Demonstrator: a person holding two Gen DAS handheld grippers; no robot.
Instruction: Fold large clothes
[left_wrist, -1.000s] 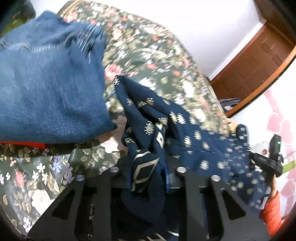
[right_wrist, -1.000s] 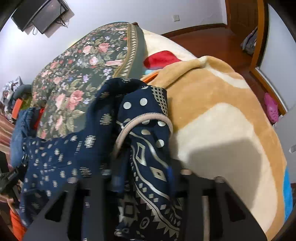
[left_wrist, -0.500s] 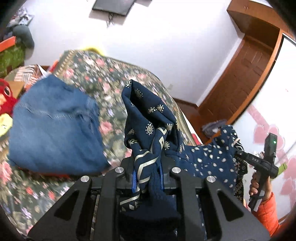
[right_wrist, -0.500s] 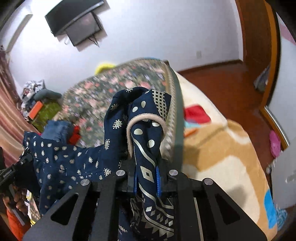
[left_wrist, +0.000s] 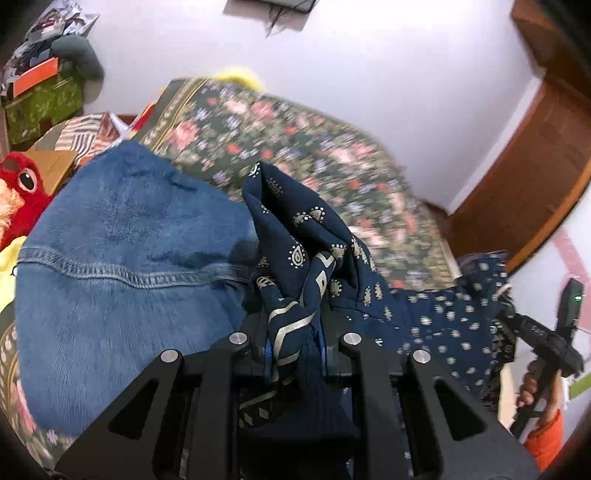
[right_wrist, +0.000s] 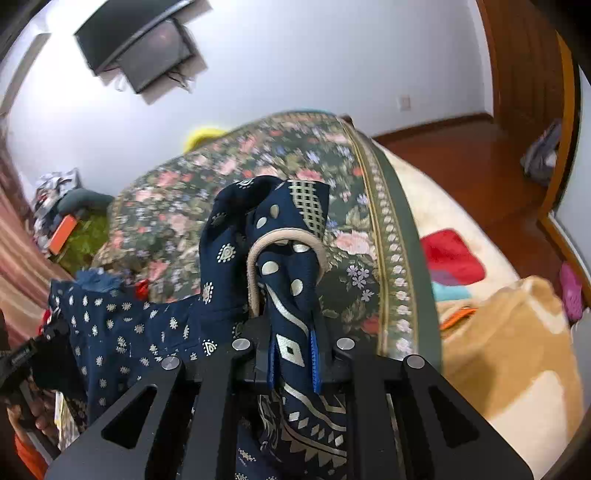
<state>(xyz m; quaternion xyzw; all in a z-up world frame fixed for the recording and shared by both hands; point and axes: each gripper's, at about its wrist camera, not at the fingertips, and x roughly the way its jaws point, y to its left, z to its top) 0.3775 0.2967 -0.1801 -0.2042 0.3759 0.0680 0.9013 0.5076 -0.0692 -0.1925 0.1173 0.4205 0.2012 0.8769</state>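
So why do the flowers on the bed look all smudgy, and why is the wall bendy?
Left wrist view: the flowery bedspread is smeared by motion blur, while the navy patterned garment in the jaws stays sharp. Right wrist view: the bedspread is also soft; the fisheye lens curves the wall and the wall TV, and darkens the corners.

We see a navy garment (left_wrist: 436, 317) printed with small cream paisley and star-like motifs, with a cream geometric border band (right_wrist: 291, 349) of diamonds and chevrons and a beige trim loop (right_wrist: 286, 236). The bedspread (left_wrist: 295, 155) is dark green with pink, red and lilac flowers and a gold-patterned edge. The folded jeans (left_wrist: 122, 266) are mid-blue denim with lighter stitching. The blanket (right_wrist: 517, 354) is tan and cream. The plush toy (left_wrist: 18, 184) is red, and the sleeve (left_wrist: 546, 439) orange.
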